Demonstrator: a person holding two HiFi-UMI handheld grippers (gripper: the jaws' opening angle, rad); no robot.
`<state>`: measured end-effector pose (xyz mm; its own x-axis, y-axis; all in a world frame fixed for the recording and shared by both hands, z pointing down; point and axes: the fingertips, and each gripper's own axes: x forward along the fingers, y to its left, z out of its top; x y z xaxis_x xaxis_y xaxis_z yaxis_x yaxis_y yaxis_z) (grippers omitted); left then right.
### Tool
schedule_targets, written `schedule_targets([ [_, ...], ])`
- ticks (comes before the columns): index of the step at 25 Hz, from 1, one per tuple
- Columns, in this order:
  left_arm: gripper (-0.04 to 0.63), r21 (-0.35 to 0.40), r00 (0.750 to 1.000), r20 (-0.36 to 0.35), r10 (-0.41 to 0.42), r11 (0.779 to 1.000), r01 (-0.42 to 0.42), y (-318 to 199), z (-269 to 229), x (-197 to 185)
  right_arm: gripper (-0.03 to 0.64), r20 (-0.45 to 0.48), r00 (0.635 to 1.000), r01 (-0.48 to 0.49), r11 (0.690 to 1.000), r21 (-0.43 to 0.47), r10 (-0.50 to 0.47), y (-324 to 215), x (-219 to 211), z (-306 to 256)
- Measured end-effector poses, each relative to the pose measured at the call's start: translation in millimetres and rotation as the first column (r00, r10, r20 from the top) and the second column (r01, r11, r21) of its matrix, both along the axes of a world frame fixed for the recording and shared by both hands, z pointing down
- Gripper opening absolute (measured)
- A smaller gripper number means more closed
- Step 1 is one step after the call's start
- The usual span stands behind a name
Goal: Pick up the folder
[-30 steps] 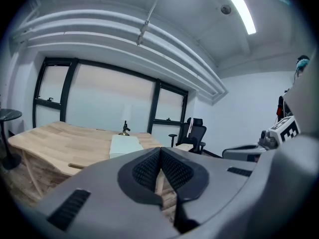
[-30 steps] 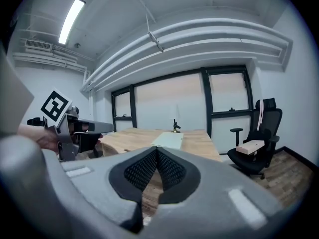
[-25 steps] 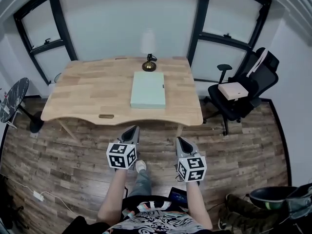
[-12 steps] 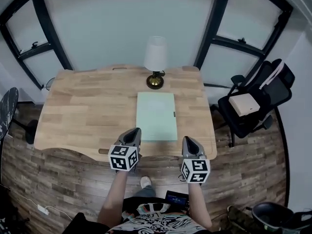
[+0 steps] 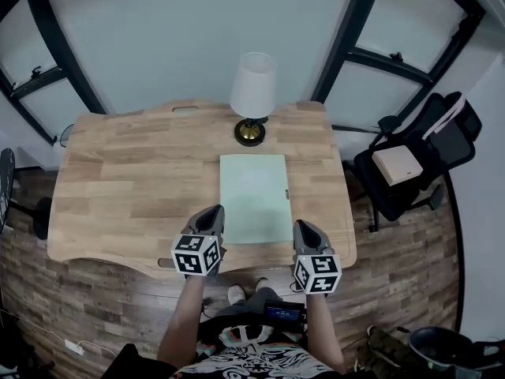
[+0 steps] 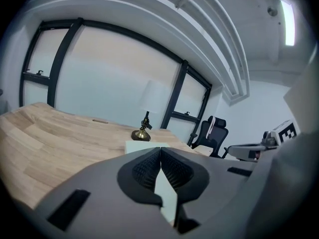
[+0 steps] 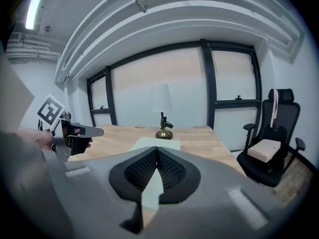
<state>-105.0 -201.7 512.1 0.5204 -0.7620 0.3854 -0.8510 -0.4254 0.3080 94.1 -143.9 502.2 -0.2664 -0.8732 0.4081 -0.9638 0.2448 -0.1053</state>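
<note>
The desk (image 5: 134,188) sits far closer in the head view than a second ago — the approach looks nearly done. The pale green folder (image 5: 254,197) lies flat at centre frame, untouched; left tool (image 5: 213,212) and right tool (image 5: 303,227), both closed and empty, now flank its near end.

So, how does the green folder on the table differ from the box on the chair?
The folder is pale green; the box is beige. The folder is thin and long; the box is thicker and nearly square. The folder lies on the wooden table, the box on the black chair. Both lie flat, untouched.
</note>
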Motion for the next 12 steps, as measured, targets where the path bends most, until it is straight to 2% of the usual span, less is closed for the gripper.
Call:
schedule_targets([
  [3, 0.008, -0.011, 1.000, -0.018, -0.009, 1.000, 0.009, -5.7, 1.8, -3.5, 0.005, -0.015, 0.999, -0.033, 0.999, 0.021, 0.033, -5.7, 5.1, -3.5],
  [7, 0.008, 0.001, 1.000, -0.009, -0.010, 1.000, 0.010, -16.9, 0.5, -6.5, 0.005, -0.020, 0.999, -0.027, 0.999, 0.033, 0.028, -17.1, 3.0, -5.1],
  [12, 0.008, 0.000, 0.998, 0.066, -0.003, 1.000, 0.003, -25.6, 8.5, -5.2, 0.005, -0.023, 0.999, -0.025, 0.999, 0.026, 0.026, -27.0, 3.4, 1.6],
])
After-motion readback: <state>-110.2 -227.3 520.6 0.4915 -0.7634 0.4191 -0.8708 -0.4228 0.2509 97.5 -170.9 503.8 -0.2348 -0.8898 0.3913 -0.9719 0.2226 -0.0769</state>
